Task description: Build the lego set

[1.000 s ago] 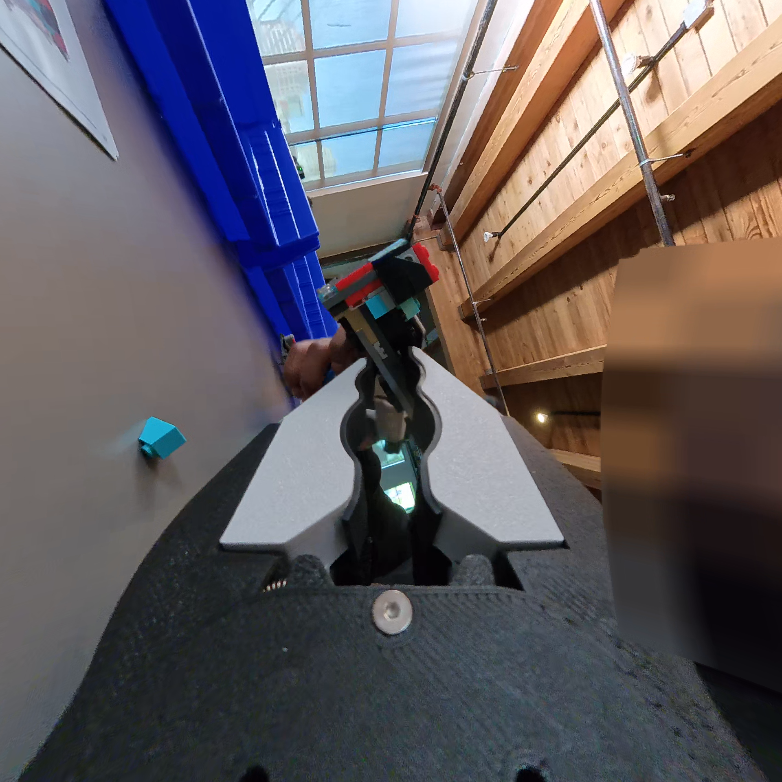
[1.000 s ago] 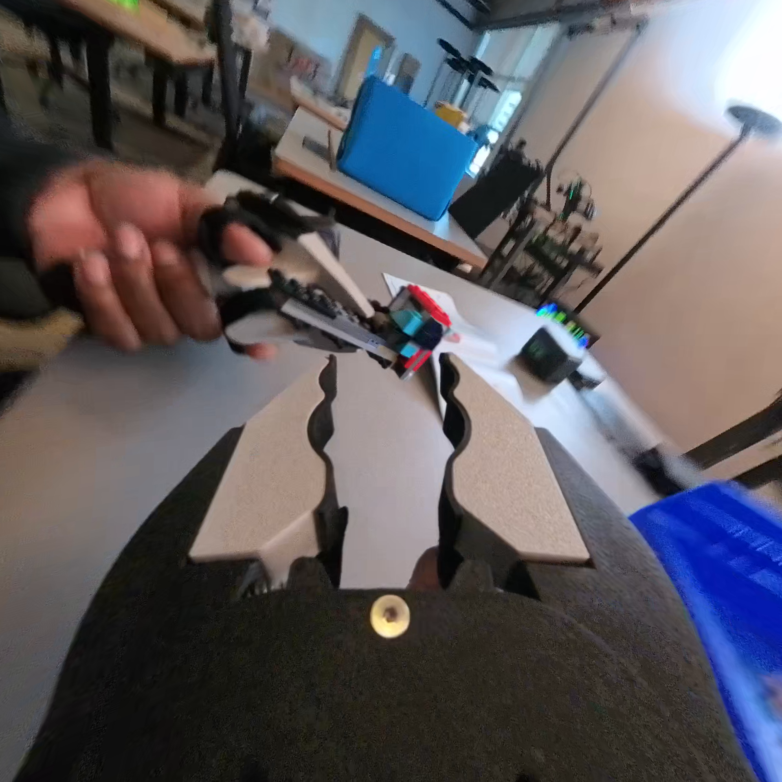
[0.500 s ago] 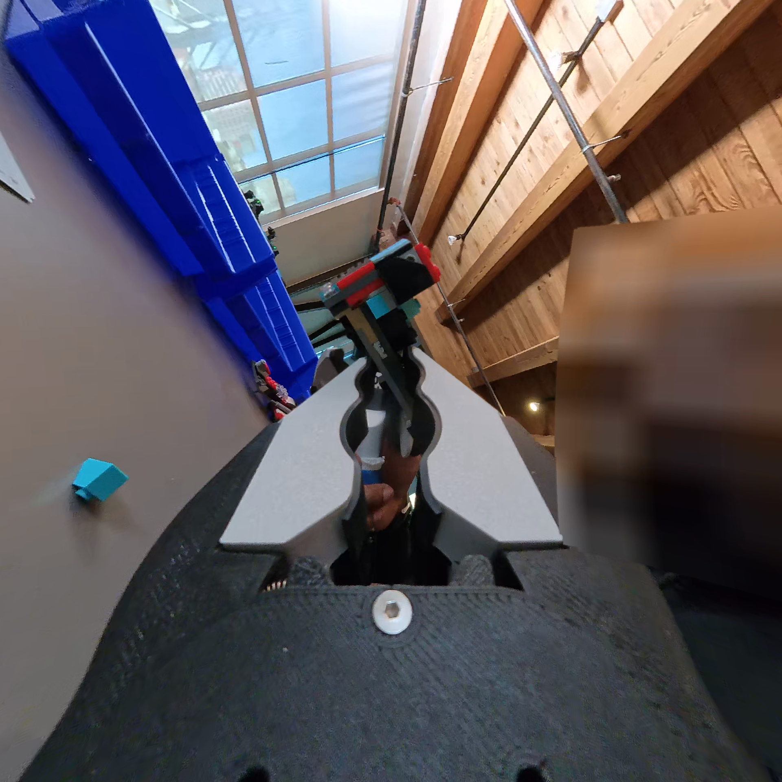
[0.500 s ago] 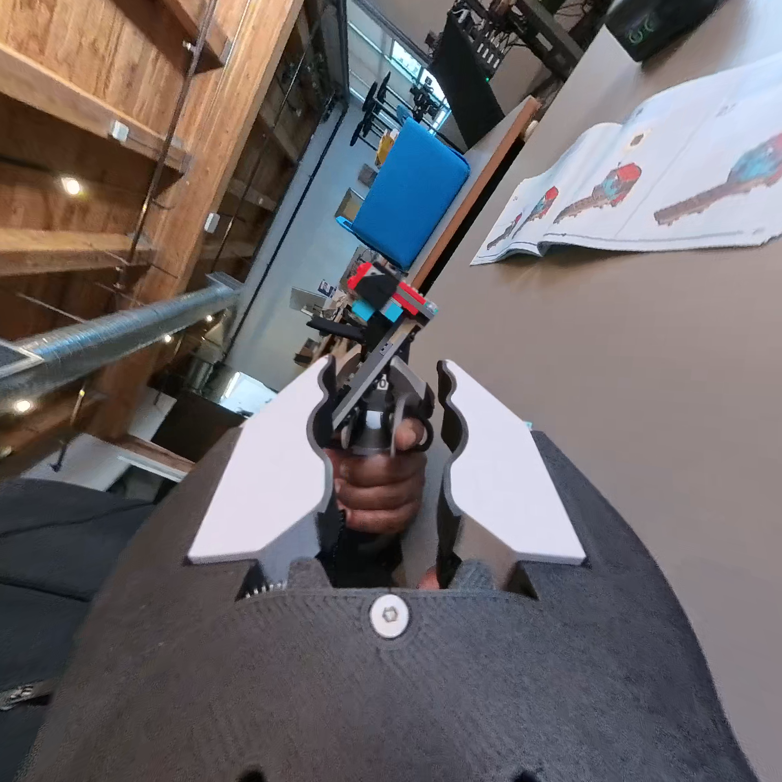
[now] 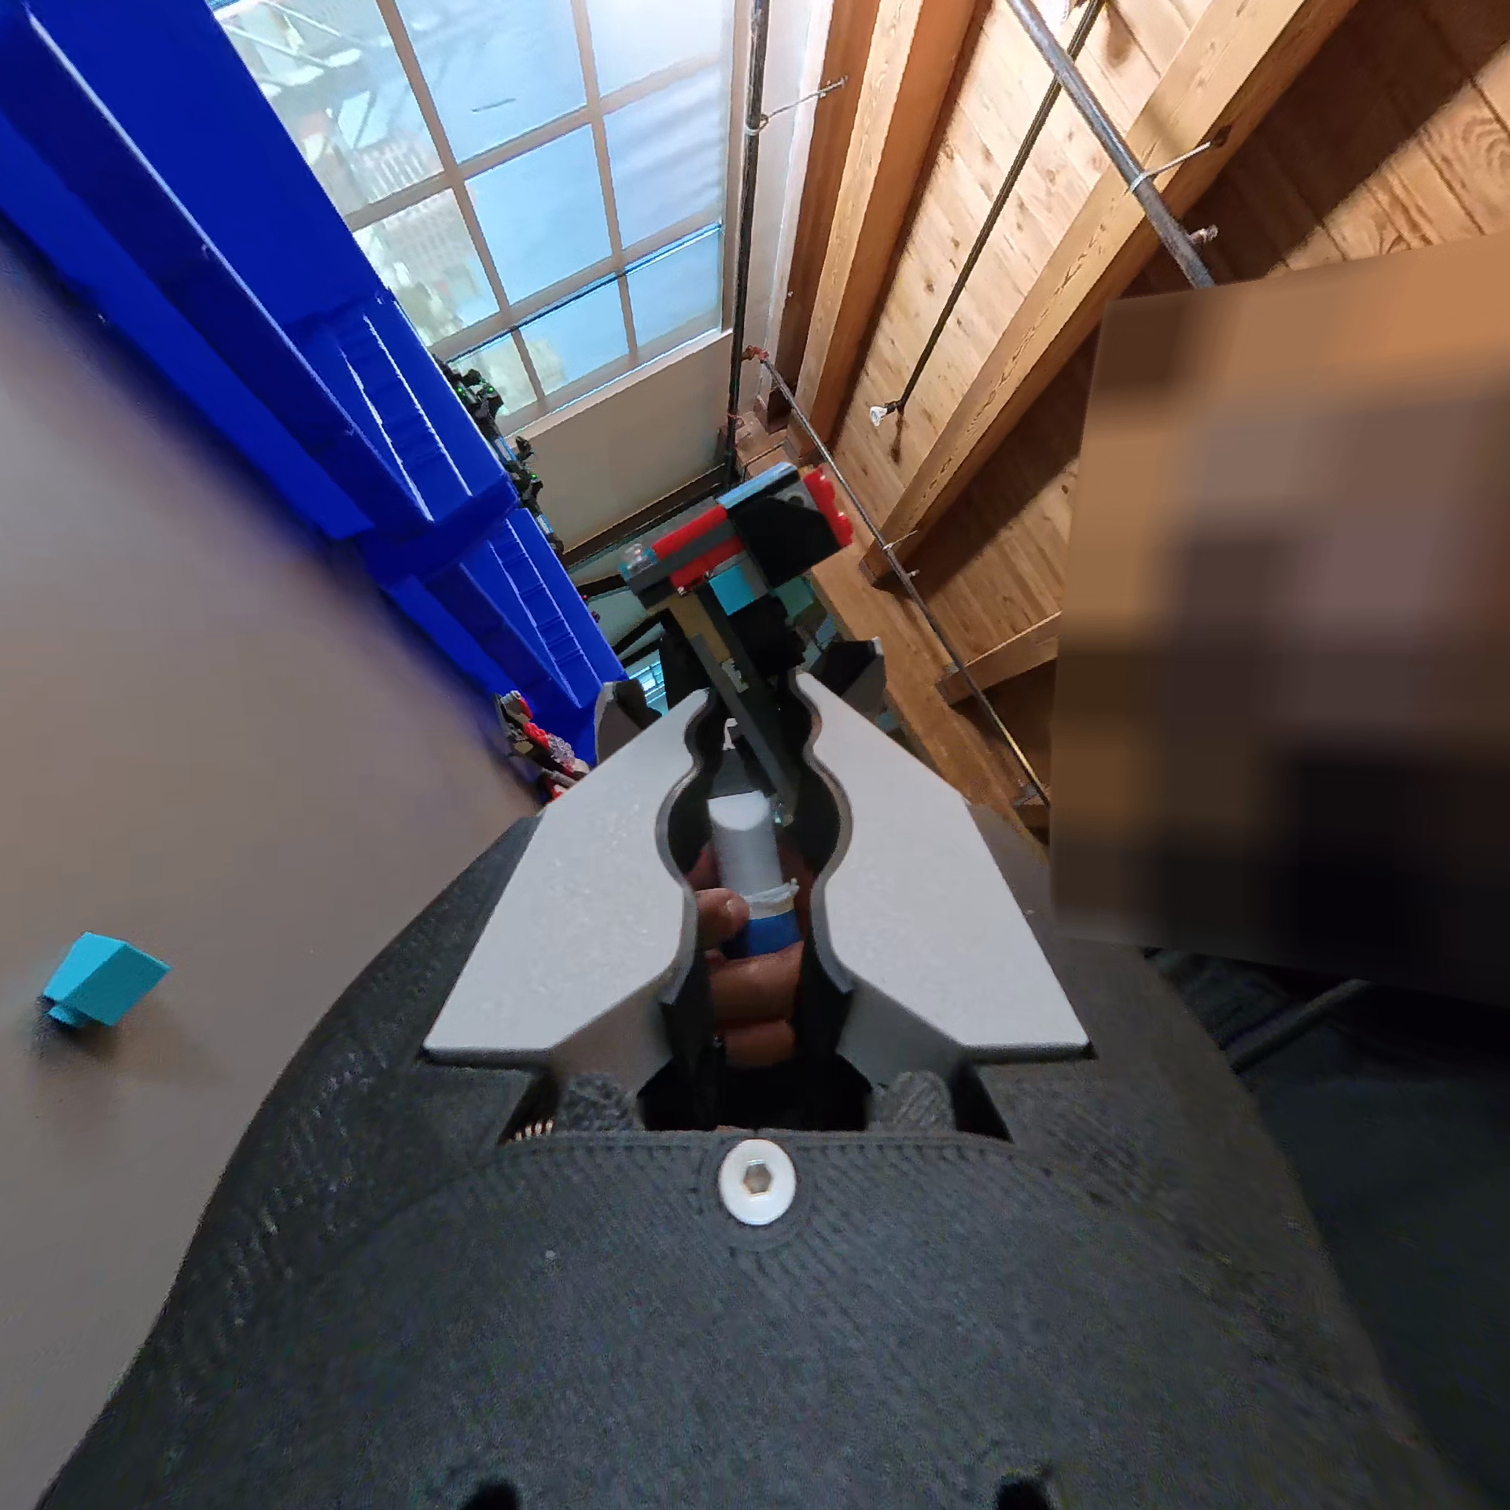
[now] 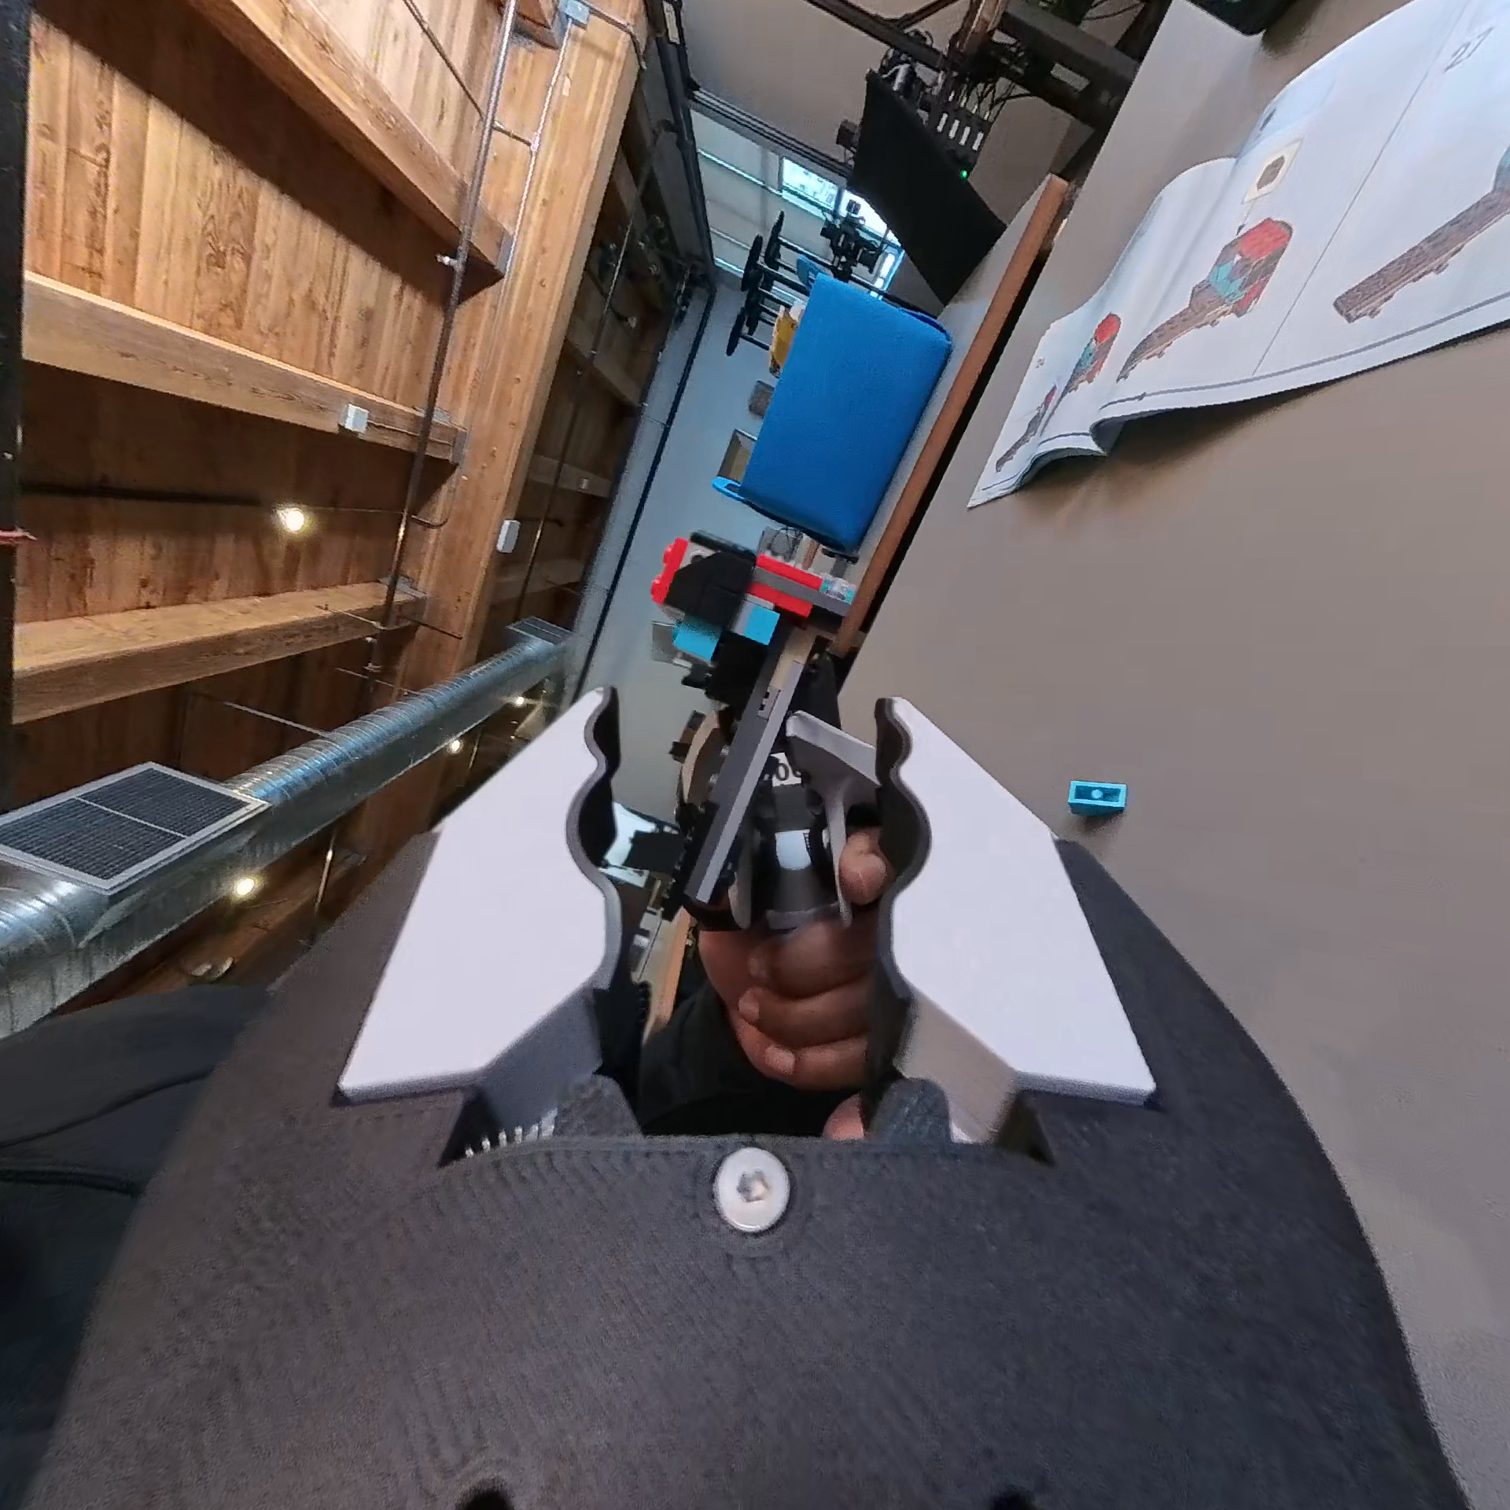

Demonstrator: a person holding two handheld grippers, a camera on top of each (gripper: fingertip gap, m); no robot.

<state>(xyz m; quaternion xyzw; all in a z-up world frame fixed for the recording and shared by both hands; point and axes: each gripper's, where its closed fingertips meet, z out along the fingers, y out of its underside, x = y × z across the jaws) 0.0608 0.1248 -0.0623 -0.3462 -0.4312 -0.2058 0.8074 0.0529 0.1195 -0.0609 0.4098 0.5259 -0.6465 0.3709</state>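
Observation:
The lego model [image 5: 739,556] is a long dark grey plate with a red, black and teal block at its far end. My left gripper [image 5: 756,707] is shut on the plate and holds the model up in the air. In the right wrist view the model [image 6: 735,596] and the left gripper's fingers [image 6: 825,756] show straight ahead, with a hand below them. My right gripper [image 6: 748,719] is open and empty, its fingers to either side of the plate in the picture; I cannot tell how far off it is.
A teal brick [image 5: 102,976] and a small teal plate [image 6: 1096,795] lie loose on the grey table [image 6: 1226,654]. An open instruction booklet [image 6: 1266,270] lies farther along. Blue bins [image 5: 392,425] and a small heap of lego parts [image 5: 535,739] stand at the table's far side. About 10 cm separates my right fingertips from the teal brick [image 5: 102,976].
My right gripper has swung round to face the left gripper and moved closer, still open. The left gripper kept hold of the model and tilted a little.

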